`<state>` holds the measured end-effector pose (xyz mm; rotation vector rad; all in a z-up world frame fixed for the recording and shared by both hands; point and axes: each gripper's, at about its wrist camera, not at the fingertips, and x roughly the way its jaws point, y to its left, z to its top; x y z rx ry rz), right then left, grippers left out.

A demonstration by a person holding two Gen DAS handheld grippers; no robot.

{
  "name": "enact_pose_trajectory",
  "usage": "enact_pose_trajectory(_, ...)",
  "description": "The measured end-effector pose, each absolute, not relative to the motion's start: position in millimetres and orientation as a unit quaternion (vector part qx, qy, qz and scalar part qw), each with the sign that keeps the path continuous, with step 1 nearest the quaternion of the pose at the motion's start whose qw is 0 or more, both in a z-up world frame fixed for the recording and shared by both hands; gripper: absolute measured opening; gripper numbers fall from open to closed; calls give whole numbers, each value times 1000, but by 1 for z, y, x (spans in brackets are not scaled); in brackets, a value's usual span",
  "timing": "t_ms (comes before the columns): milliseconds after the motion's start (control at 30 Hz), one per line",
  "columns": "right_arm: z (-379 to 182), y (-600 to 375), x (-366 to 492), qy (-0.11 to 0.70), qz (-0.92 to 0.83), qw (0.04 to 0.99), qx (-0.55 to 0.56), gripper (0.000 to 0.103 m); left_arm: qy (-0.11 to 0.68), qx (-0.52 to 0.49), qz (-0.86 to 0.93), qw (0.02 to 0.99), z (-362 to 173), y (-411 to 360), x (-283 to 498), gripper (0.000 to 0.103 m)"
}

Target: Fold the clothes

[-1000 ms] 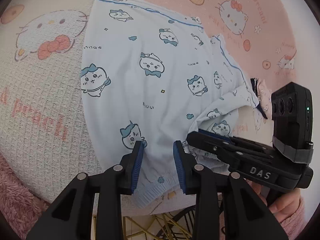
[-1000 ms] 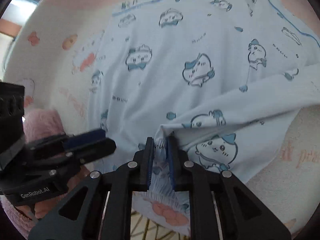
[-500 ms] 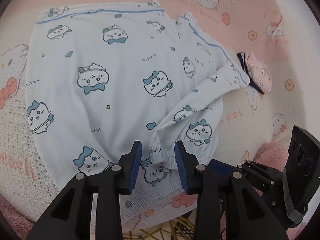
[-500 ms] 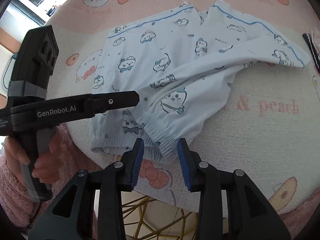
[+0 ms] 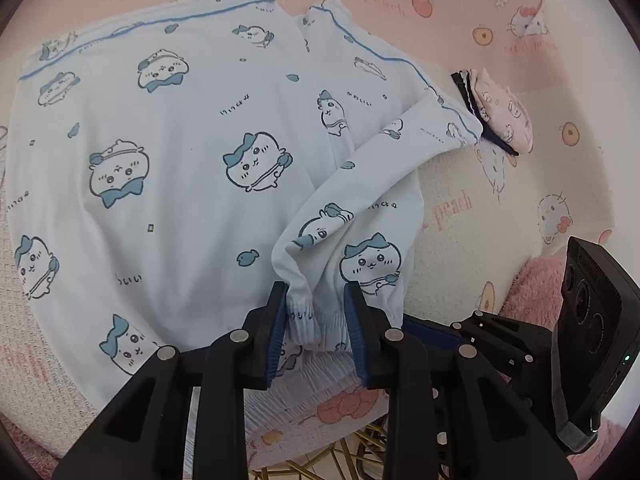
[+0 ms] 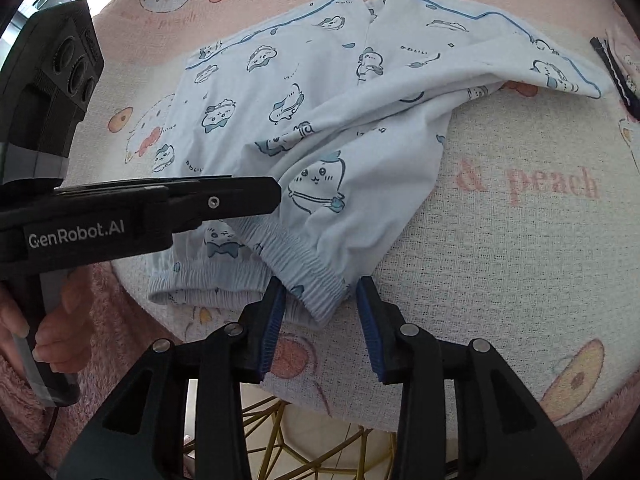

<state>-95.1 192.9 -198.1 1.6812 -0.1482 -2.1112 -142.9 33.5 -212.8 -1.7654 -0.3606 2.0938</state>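
Pyjama trousers (image 5: 168, 184) lie half-folded, one leg (image 6: 360, 184) crossing over; left gripper (image 5: 316, 332) closing around its cuff (image 6: 308, 264), right gripper (image 6: 320, 324) released beside it; further folds remain.

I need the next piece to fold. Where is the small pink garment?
In the left wrist view the small pink garment lies at upper right on the cartoon-print cover, right beside the tip of the pale blue pyjama trousers.

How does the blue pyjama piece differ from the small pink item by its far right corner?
Size: the blue pyjama piece is far larger than the pink item.
Pose: the blue piece lies spread out with one part folded across it. The pink item is a compact bundle.
Trim: blue has thin blue piping, pink a dark edge.
Both carry cartoon prints and lie on the printed cover.
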Motion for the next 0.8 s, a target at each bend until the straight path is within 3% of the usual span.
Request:
enact_pose_trajectory(67, -197, 193, -95, -56, -762, 218, 607, 37, -115, -633, 742, 190, -218, 36, -142, 30)
enact_pose_trajectory(167, -195, 196, -95, -58, -764, 214, 606, 37, -122, -625, 750, 178, -216, 33, -137, 19)
enact_pose_trajectory(200, -194, 197, -95, -58, -765, 212, 606, 37, -135, -622, 751, 175, -214, 30, -136, 10)
enact_pose_trajectory(567, -181, 181, -98, -87, -777, 243, 574, 40, -224, -526, 800, 183, -138, -16, -131, 9)
enact_pose_trajectory(733, -174, 168, -104, -106, -785, 244, 559, 40, -232, -525, 800, 177, -139, -20, -130, 9)
enact_pose_trajectory(800, -175, 153, -106, -64, -794, 230, 560, 42, -242, -526, 795, 178, -143, -19, -131, 9)
